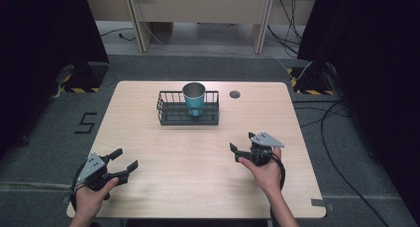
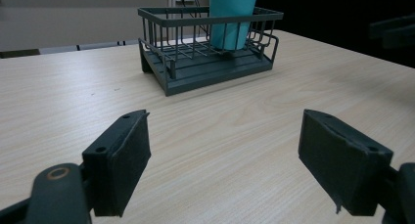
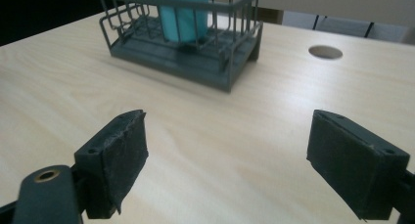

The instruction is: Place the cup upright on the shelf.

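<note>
Ahead of both tools, a dark grey wire basket (image 1: 188,113) sits toward the far edge of the light wooden table (image 1: 198,187), holding an upright teal metal cup (image 1: 194,99). The left gripper (image 1: 125,162) and right gripper (image 1: 237,150), jaws wide and empty, have bare tabletop between them and the basket. A black "5" (image 1: 85,123) marks the floor left of the table.

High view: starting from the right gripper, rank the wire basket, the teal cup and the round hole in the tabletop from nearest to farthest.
From the right gripper, near the table's right front:
1 and 2. Round hole, straight ahead toward the far edge, and wire basket, ahead and left at the table's centre back: too close to call.
3. Teal cup, standing upright inside the basket, toward its back rail.
</note>
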Demonstrator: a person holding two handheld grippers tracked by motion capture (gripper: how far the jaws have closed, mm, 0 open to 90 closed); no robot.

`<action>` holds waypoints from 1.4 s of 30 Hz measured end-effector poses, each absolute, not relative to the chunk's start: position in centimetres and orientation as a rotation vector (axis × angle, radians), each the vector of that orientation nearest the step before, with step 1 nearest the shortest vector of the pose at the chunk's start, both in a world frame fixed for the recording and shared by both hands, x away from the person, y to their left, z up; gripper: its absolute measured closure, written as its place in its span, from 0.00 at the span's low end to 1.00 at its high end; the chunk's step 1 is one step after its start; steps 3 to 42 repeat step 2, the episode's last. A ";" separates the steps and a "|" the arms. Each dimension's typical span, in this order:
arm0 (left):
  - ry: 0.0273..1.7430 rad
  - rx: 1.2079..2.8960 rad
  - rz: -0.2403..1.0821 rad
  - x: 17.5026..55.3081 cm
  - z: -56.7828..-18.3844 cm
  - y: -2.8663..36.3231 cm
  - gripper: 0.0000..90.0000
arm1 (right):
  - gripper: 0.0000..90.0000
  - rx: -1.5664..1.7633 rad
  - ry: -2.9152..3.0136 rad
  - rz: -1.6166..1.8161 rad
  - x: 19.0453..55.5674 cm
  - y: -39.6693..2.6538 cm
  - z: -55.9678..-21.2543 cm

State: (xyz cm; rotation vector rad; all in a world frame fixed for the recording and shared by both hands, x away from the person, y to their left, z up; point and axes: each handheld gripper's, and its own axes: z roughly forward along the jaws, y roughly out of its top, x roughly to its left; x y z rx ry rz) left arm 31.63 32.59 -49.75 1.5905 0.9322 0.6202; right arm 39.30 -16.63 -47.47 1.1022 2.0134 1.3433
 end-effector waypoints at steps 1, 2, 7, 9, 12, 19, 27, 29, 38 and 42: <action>0.933 1.591 0.623 31.6 -49.7 32.6 0.21 | 0.18 1.106 2.010 1.346 38.7 -17.0 -47.8; 0.933 1.591 0.624 31.7 -49.7 32.6 0.21 | 0.17 1.115 2.007 1.353 37.9 -17.3 -48.1; 0.933 1.591 0.624 31.7 -49.7 32.6 0.21 | 0.17 1.115 2.007 1.353 37.9 -17.3 -48.1; 0.933 1.591 0.624 31.7 -49.7 32.6 0.21 | 0.17 1.115 2.007 1.353 37.9 -17.3 -48.1; 0.933 1.591 0.624 31.7 -49.7 32.6 0.21 | 0.17 1.115 2.007 1.353 37.9 -17.3 -48.1; 0.933 1.591 0.624 31.7 -49.7 32.6 0.21 | 0.17 1.115 2.007 1.353 37.9 -17.3 -48.1; 0.933 1.591 0.624 31.7 -49.7 32.6 0.21 | 0.17 1.115 2.007 1.353 37.9 -17.3 -48.1; 0.933 1.591 0.624 31.7 -49.7 32.6 0.21 | 0.17 1.115 2.007 1.353 37.9 -17.3 -48.1; 0.933 1.591 0.624 31.7 -49.7 32.6 0.21 | 0.17 1.115 2.007 1.353 37.9 -17.3 -48.1; 0.933 1.591 0.624 31.7 -49.7 32.6 0.21 | 0.17 1.115 2.007 1.353 37.9 -17.3 -48.1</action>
